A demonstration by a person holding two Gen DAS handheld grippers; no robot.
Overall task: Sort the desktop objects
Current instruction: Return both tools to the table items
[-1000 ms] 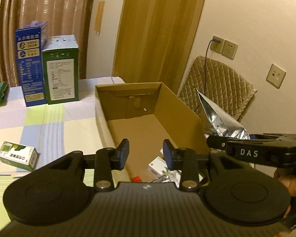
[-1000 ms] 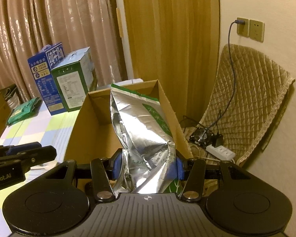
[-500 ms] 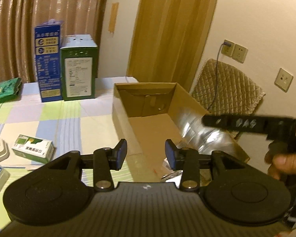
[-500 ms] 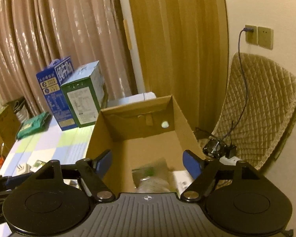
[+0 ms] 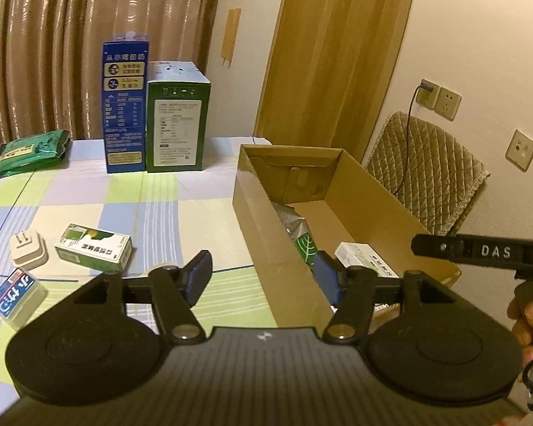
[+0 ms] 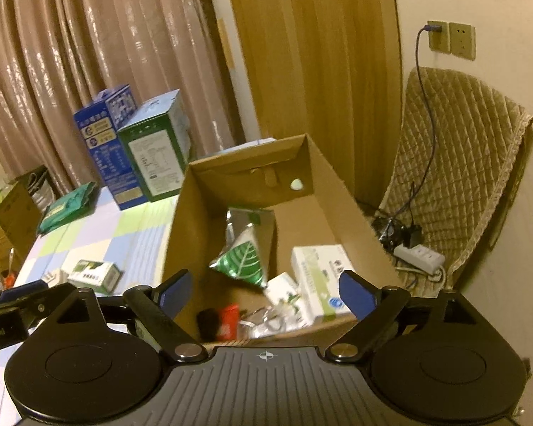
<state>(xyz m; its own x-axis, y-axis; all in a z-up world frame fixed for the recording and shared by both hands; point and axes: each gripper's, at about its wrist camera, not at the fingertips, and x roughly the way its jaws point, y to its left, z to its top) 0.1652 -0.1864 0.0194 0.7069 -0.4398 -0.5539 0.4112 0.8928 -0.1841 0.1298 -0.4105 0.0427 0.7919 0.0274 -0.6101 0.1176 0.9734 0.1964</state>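
An open cardboard box [image 5: 252, 213] [image 6: 337, 191] stands at the table's right edge. A silver and green foil bag [image 6: 243, 252] [image 5: 302, 241] lies inside it, with white medicine boxes [image 6: 319, 277] [image 5: 364, 257] and a small red item [image 6: 228, 321]. My right gripper [image 6: 266, 291] is open and empty above the box's near end. My left gripper [image 5: 263, 277] is open and empty over the box's left wall. On the checked tablecloth lie a green and white carton [image 5: 92, 246], a white plug adapter [image 5: 28, 252] and a blue and white pack [image 5: 14, 293].
A tall blue carton [image 5: 124, 106] and a green carton [image 5: 176, 120] stand at the table's back, with a green packet [image 5: 32, 151] to their left. A quilted chair [image 6: 455, 163] and a power strip [image 6: 421, 257] are right of the box.
My right gripper opened and let go of the foil bag, which dropped into the box. My left gripper opened wider and swung left, showing more of the table.
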